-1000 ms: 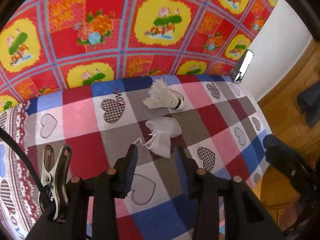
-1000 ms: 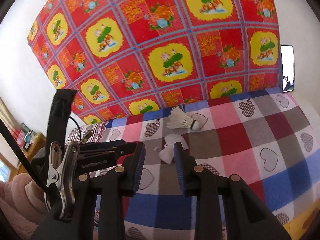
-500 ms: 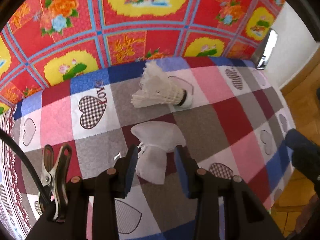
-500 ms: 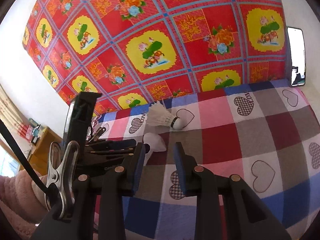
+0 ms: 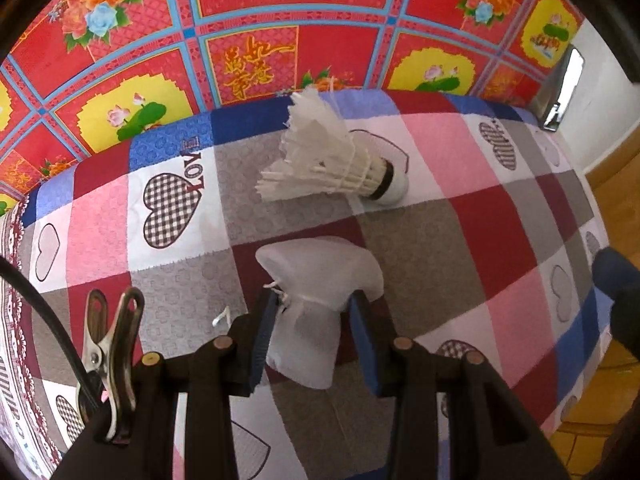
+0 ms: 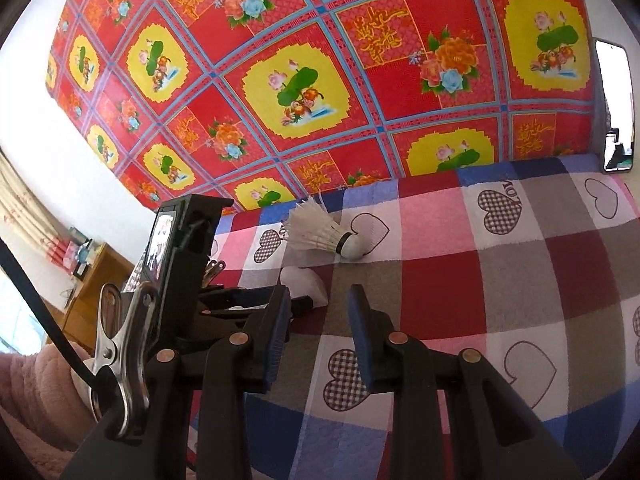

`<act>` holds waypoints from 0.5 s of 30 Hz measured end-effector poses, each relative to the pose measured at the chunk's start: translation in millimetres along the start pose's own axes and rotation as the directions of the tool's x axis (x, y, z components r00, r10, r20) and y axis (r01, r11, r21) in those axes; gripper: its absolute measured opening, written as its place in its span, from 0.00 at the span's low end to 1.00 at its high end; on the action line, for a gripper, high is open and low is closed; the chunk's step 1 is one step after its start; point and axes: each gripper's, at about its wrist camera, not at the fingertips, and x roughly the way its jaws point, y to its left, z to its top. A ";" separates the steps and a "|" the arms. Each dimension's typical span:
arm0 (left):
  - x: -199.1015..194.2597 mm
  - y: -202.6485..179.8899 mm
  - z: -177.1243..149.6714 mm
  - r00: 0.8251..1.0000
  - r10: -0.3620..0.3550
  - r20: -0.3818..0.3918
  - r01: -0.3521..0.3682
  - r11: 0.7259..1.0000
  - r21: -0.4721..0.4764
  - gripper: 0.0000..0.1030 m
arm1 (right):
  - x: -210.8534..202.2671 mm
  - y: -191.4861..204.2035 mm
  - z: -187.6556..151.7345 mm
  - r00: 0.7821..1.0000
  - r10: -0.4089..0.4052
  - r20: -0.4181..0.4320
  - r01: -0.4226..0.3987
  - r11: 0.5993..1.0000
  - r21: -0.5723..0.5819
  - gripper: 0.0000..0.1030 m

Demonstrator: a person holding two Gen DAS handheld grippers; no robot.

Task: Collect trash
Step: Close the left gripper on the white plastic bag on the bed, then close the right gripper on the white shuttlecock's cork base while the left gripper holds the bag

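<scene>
A small white drawstring pouch (image 5: 320, 268) lies on the checked heart-print tablecloth (image 5: 460, 240). My left gripper (image 5: 314, 296) points steeply down and stands open, its blue-padded fingers (image 5: 262, 332) on either side of the pouch's tied neck. Just behind the pouch a white feather shuttlecock (image 5: 332, 164) lies on its side, its cork end to the right. In the right wrist view the shuttlecock (image 6: 320, 230) and part of the pouch (image 6: 304, 280) lie ahead of my right gripper (image 6: 319, 290). It is open over the cloth with nothing between its fingers.
A red and yellow floral cloth (image 5: 320, 40) hangs behind the table. A phone-like slab (image 5: 560, 88) leans at the far right corner. The table's right edge drops to a wooden floor (image 5: 616, 200). A wooden cabinet (image 6: 96, 280) and a pink sleeve (image 6: 36, 392) are at left.
Both grippers came forward and down toward the pouch and shuttlecock. The left fingers, earlier short of the pouch, now straddle its neck. Neither gripper's gap changed.
</scene>
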 end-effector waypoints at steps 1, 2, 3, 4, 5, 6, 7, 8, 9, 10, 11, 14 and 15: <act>0.6 -0.8 0.2 1.000 0.009 0.005 -0.009 1.000 0.000 0.39 | 0.4 -0.8 0.2 1.000 0.001 -0.001 -0.001 1.000 -0.001 0.30; 0.6 -2.1 0.1 1.000 0.017 0.009 -0.017 1.000 0.002 0.39 | 1.0 -1.8 0.8 1.000 0.001 -0.004 -0.001 1.000 -0.003 0.30; 0.3 -3.8 -0.3 1.000 0.022 0.011 -0.022 1.000 0.004 0.39 | 1.3 -2.4 1.4 1.000 0.002 -0.004 -0.002 1.000 -0.006 0.30; 0.3 -4.3 -0.6 1.000 0.024 0.016 -0.024 1.000 0.001 0.39 | 1.5 -2.8 1.8 1.000 0.002 -0.005 -0.002 1.000 -0.010 0.30; 0.4 -4.5 -0.7 1.000 0.023 0.020 -0.023 1.000 -0.002 0.39 | 2.3 -3.0 2.5 1.000 0.000 -0.007 0.000 1.000 -0.015 0.30; 0.6 -5.0 -0.7 0.999 0.022 0.024 -0.022 1.000 -0.005 0.37 | 3.3 -3.4 3.4 1.000 -0.002 -0.009 0.002 1.000 -0.020 0.30; 2.4 -7.3 0.5 0.999 0.017 0.029 -0.017 1.000 -0.009 0.33 | 5.3 -4.0 5.1 1.000 -0.002 -0.016 0.002 1.000 -0.030 0.30; 2.0 -6.5 0.1 0.999 0.009 0.037 -0.008 1.000 -0.016 0.25 | 6.2 -3.5 5.3 1.000 -0.003 -0.019 0.002 0.999 -0.036 0.30; 2.6 -5.6 0.1 0.999 -0.002 0.038 0.003 1.000 -0.024 0.20 | 8.3 -3.5 7.4 1.000 -0.005 -0.023 0.004 0.999 -0.048 0.30; 1.9 -3.3 -0.4 0.999 -0.016 0.037 0.017 0.999 -0.038 0.18 | 9.9 -3.6 8.9 1.000 -0.008 -0.022 0.007 0.998 -0.057 0.32; 0.8 -0.4 -1.2 0.999 -0.027 0.037 0.029 0.998 -0.055 0.15 | 12.2 -3.7 11.0 1.000 -0.010 -0.025 0.009 0.998 -0.064 0.34; -6.0 10.1 -4.1 0.998 -0.039 0.045 0.043 0.994 -0.096 0.12 | 21.4 -4.5 17.2 0.999 -0.006 -0.038 0.003 0.997 -0.081 0.34; -9.9 13.9 -5.7 0.998 -0.037 0.053 0.042 0.993 -0.109 0.11 | 24.6 -5.0 19.1 0.999 -0.005 -0.042 0.002 0.996 -0.086 0.34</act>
